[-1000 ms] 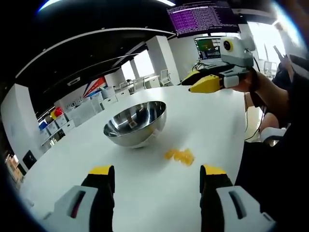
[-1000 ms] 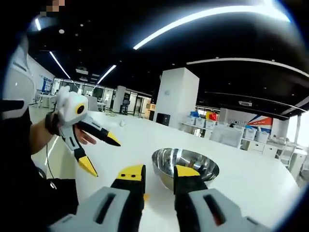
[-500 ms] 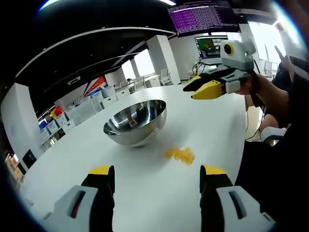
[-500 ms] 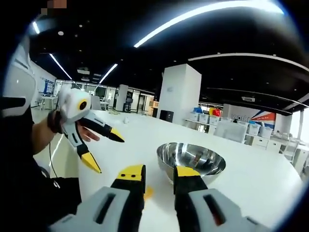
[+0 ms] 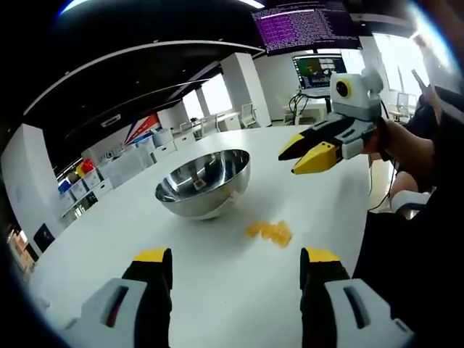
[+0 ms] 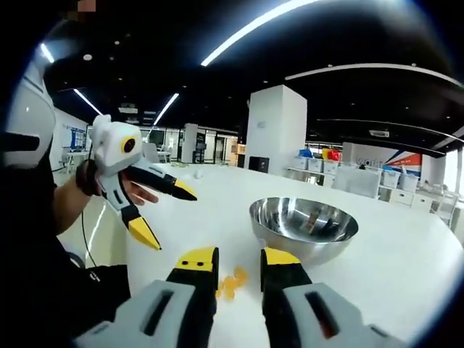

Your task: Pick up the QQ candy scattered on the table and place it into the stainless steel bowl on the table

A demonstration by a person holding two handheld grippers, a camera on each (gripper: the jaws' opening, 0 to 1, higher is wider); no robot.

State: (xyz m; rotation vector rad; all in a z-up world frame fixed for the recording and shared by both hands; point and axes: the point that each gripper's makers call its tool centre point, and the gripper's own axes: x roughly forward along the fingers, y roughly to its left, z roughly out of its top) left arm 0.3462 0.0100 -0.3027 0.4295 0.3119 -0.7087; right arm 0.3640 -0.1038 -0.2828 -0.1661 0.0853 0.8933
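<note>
My left gripper [image 5: 235, 264] hangs with jaws wide apart over the white table [image 5: 304, 196], the yellow QQ candy [image 5: 270, 232] heaped just beside the stainless steel bowl [image 5: 204, 183]. My right gripper [image 6: 238, 262], jaws narrow and holding nothing, points at the same pile.

We see both grippers built alike: left gripper [image 5: 235, 259] and right gripper [image 6: 239, 259] have grey bodies, black jaws, yellow tips. Rear housing is white with a yellow-ringed lens. Person wears dark clothing.
</note>
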